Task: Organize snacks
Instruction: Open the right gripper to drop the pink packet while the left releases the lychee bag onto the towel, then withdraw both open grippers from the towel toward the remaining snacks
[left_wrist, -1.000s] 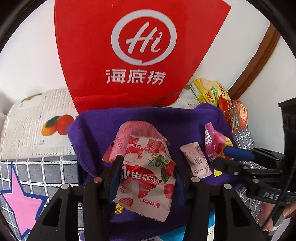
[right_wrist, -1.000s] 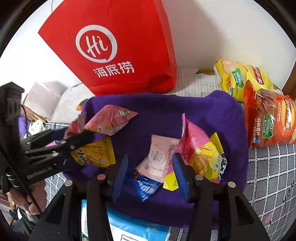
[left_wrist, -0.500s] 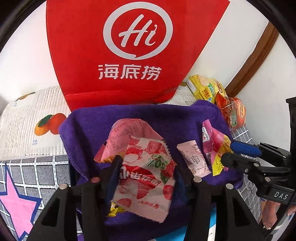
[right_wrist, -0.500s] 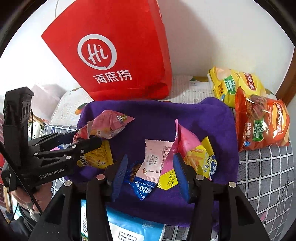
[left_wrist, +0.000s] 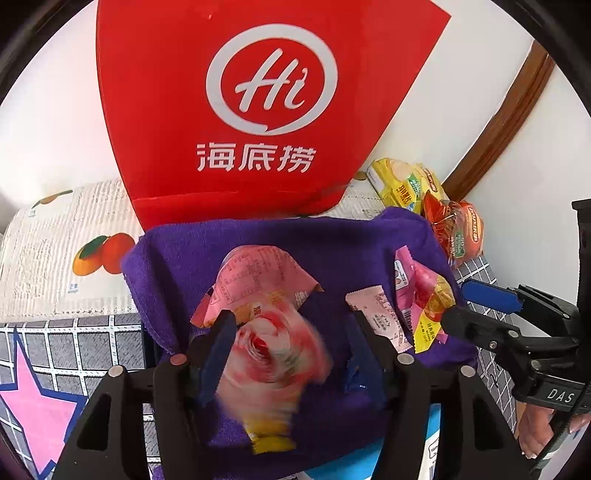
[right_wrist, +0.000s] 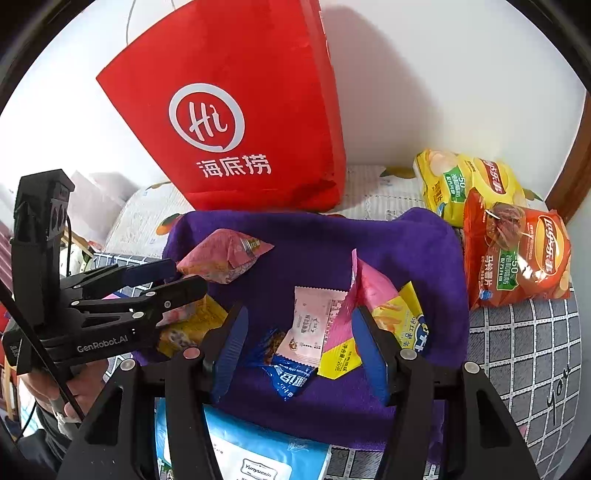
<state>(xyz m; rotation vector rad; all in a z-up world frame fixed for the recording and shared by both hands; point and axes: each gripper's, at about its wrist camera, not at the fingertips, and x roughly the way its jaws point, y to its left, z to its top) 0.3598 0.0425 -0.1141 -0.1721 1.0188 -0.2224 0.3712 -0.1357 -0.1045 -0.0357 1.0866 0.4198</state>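
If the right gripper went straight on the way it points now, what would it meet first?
Most likely the pale pink sachet lying between the opening jaws of the right gripper, with the blue wrapper just below it on the purple towel. Depth is hard to judge.

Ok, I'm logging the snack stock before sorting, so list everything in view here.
paper bag: one, red, standing behind the towel
towel: one, purple, under the small packets
chip bags: two, yellow and orange, right of the towel
small snack packets: several, pink, yellow, blue, on the towel
strawberry packet: one, pink-red, blurred, between the left jaws
tissue pack: one, light blue, nearest edge
left gripper: black, blue pads, opening
right gripper: black, opening, over the packets
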